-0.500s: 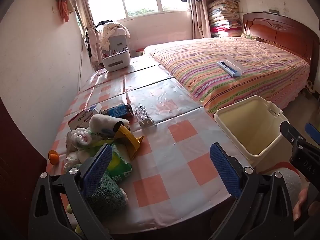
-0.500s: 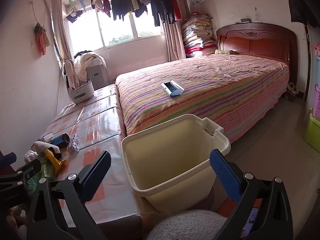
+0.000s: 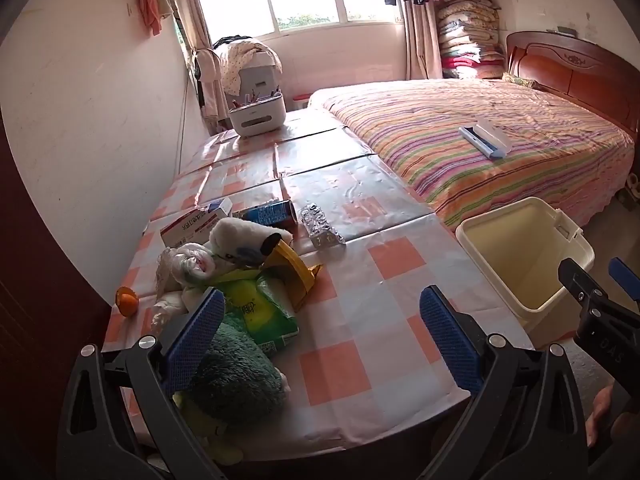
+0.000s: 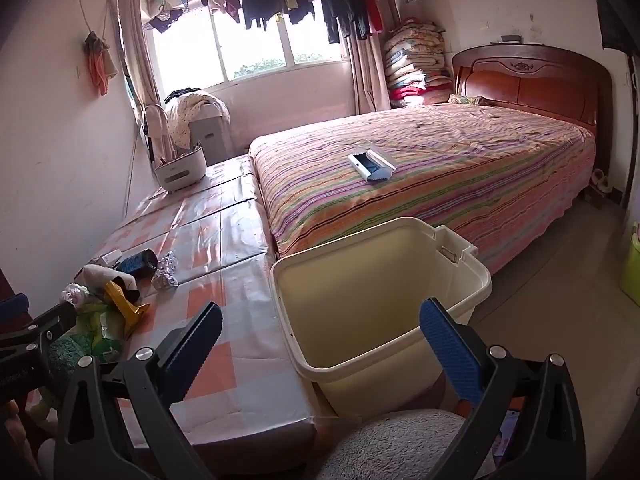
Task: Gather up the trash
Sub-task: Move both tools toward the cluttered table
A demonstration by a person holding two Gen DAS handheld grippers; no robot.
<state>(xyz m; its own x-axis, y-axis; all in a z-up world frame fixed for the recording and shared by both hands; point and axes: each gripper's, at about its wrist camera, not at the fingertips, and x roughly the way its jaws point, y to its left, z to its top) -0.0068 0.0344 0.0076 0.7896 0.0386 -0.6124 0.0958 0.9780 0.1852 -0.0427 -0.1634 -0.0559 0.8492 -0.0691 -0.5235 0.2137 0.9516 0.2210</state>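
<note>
Table runs along left wall; bed to its right, beyond bin. Bin stands just beside table's right edge. Litter pile on table's near left; can and foil pack behind pile. Box, possibly carton, left of can. Caddy at table's far end.
</note>
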